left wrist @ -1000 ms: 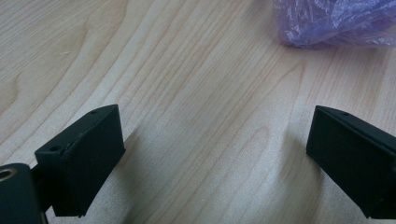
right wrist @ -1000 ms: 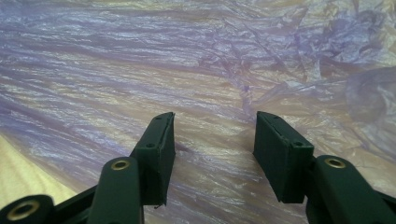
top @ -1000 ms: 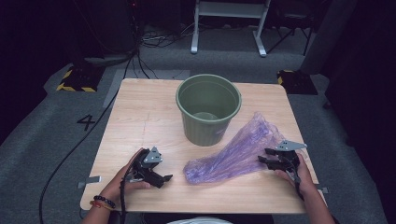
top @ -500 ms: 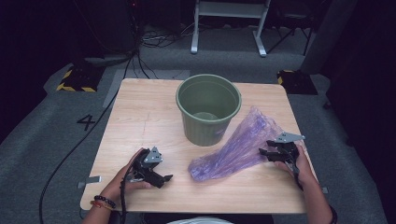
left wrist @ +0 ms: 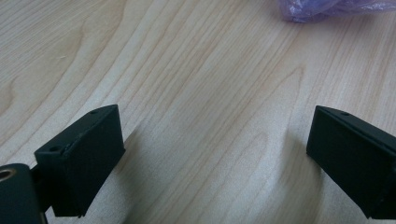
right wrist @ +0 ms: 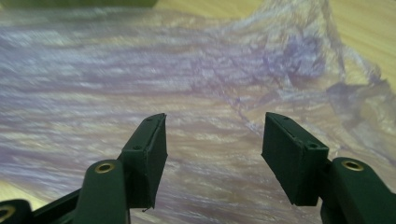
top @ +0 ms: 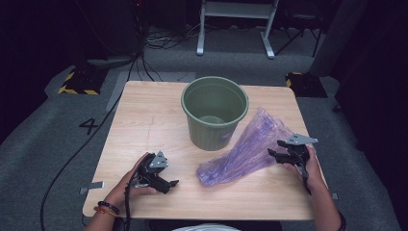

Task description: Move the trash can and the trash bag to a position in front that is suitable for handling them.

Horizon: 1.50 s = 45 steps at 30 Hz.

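A crumpled purple plastic bag [top: 245,151] lies on the wooden table [top: 144,115], stretching from beside the green bucket [top: 215,113] toward the front. My right gripper [top: 275,155] is at the bag's right edge. In the right gripper view its jaws [right wrist: 212,144] stand apart over the bag [right wrist: 140,70]; they have just been opening and neither pad presses on the film. My left gripper [top: 171,185] rests on the table near the front left. Its jaws [left wrist: 215,158] are wide open over bare wood, with the bag's tip [left wrist: 327,7] farther off.
The bucket stands upright at the table's middle back, and its rim shows at the top [right wrist: 79,3] of the right gripper view. A metal stand [top: 235,24] and cables [top: 144,62] are on the floor beyond the table.
The right gripper has edged slightly away from the table's front edge, and the bag's near end has shifted a little to the right. The left hand has not moved.
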Available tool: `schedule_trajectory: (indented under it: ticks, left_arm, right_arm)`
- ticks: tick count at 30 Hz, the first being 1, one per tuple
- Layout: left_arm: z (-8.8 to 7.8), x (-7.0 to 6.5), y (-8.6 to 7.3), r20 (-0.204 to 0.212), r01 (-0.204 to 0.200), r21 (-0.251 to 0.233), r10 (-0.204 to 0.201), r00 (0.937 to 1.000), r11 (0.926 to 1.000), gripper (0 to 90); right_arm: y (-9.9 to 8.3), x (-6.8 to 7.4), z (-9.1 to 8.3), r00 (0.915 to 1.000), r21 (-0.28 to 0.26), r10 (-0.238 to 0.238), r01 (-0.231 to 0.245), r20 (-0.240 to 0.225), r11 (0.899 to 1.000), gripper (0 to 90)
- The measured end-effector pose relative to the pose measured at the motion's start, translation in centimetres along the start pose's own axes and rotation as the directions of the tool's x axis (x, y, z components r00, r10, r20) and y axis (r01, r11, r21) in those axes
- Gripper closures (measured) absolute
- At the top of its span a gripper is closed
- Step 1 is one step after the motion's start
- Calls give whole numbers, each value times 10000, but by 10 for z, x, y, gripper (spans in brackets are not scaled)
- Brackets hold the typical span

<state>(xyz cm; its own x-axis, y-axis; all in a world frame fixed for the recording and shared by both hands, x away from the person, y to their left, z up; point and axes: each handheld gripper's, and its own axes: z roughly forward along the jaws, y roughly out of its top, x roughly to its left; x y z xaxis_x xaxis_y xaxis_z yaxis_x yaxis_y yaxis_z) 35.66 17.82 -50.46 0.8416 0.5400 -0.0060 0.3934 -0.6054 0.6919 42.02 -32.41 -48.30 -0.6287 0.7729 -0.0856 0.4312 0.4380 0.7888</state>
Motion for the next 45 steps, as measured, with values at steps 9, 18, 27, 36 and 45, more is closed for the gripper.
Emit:
schedule_trajectory:
  ticks: [9,18,27,36,45]
  left_arm:
    - [7,-6,8,190,-199,-44,200,9996,9998,57]
    - [17,-17,18,514,-547,-96,551,9972,9985,66]
    - [26,-27,29,898,-930,-336,957,9914,9951,153]
    - [37,-33,40,1133,-1153,-336,1184,9865,9928,161]
    - [47,-36,50,1333,-1301,-381,1341,9820,9908,155]
  right_arm:
    - [8,16,-11,9990,-567,65,-90,-441,9983,403]
    - [12,38,-6,9961,-651,-32,-26,-877,9979,283]
    - [19,63,6,9893,-614,-393,309,-1402,9976,243]
    - [27,80,18,9778,-687,-936,820,-1877,9943,216]
    - [27,83,37,9677,-216,-1226,1208,-2203,9924,215]
